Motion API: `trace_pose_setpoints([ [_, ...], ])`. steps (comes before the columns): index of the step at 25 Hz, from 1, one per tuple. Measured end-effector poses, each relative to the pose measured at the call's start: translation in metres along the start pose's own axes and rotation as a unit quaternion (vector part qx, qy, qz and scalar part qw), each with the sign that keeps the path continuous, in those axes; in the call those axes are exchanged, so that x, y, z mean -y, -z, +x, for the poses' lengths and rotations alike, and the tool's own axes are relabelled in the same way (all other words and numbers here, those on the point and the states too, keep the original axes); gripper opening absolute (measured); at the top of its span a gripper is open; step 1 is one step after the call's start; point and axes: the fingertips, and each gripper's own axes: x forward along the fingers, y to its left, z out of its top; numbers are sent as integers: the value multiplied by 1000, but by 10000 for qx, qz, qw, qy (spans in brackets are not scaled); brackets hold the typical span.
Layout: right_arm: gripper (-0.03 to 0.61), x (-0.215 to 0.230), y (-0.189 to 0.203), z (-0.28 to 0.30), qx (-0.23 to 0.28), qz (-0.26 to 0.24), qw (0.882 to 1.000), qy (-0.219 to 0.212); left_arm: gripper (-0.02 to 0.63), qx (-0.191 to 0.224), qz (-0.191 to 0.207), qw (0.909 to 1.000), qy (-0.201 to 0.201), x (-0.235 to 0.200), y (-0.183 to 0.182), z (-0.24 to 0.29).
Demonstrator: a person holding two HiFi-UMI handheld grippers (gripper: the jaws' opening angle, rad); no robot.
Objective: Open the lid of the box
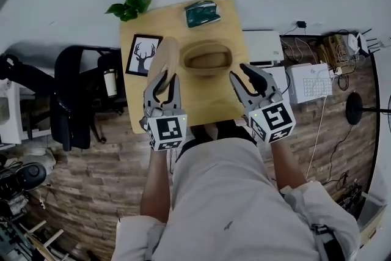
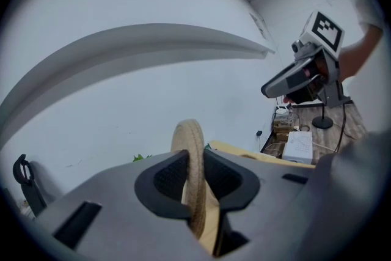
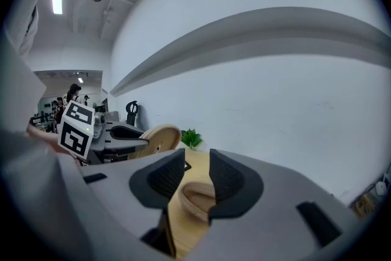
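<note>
While clenching the lid [image 1: 166,57] edge-on in the left tongs [image 1: 166,81], holding it up, just left of the open box [image 1: 208,60] on the worktop [image 1: 201,104]; right tongs [image 1: 242,75] released, empty, near the box's right rim.

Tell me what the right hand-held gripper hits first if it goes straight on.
Most likely the near rim of the open box, which lies ahead beyond the empty jaws of the right hand-held gripper. Depth is unclear, so it might skim over it.
</note>
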Motion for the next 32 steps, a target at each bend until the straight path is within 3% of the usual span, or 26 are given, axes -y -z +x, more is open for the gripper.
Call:
trace_pose_setpoints([
  [11,112,-32,-14,-18,144,-201,9990,374,75,425,-441,9978,253,-13,-4,-41],
  [32,40,-49,-13,-29,154,-13,9973,718,75,529,-949,9933,399,-23,5,-75],
])
